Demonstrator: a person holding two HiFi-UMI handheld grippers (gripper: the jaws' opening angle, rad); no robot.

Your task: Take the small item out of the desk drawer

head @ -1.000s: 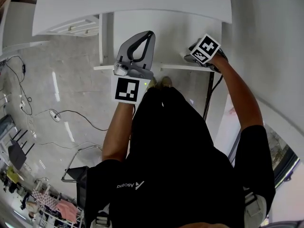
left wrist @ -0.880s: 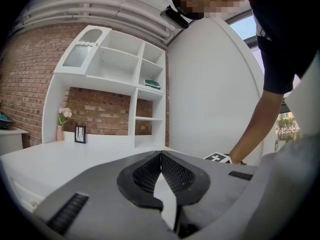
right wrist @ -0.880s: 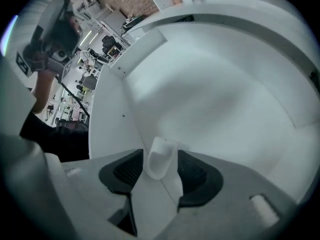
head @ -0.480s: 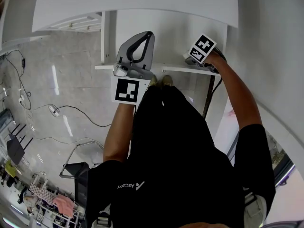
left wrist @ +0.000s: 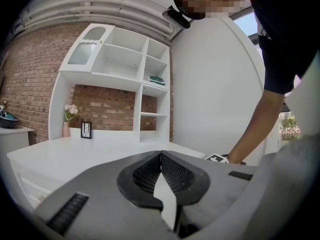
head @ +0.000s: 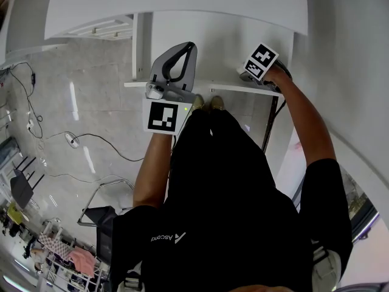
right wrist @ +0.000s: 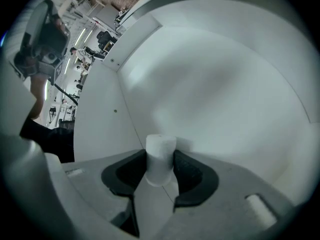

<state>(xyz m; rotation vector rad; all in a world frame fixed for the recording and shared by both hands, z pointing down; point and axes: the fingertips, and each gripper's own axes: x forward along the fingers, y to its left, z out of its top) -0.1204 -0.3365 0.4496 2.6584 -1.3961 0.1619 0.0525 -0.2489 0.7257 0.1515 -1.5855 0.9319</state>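
Main change: R gripper (right wrist: 160,155) is closing. Its jaws were wide a sec ago and are now coming in on the small white cylinder (right wrist: 160,166), which stands upright between them. In the right gripper view both black pads (right wrist: 131,171) look to be touching its sides, so I judge the grip is just being made, not yet firm.

Item is still inside the desk drawer (right wrist: 100,119), sitting on the drawer floor near a side wall, not lifted.

Head view: R arm has barely shifted over the last sec. It stays reaching into the open drawer under the desk top (head: 182,5), w/ only the marker cube showing, tips out of sight there.

L gripper (left wrist: 160,154) hasn't moved either: held up near the desk edge, jaws together at the tips, nothing between them, doing no work.

What it means: approach is done and the pick is underway. Next I need the squeeze to finish, then a straight lift clear of the drawer front. The cylinder is smooth, so it could tip or slip if I pull early.
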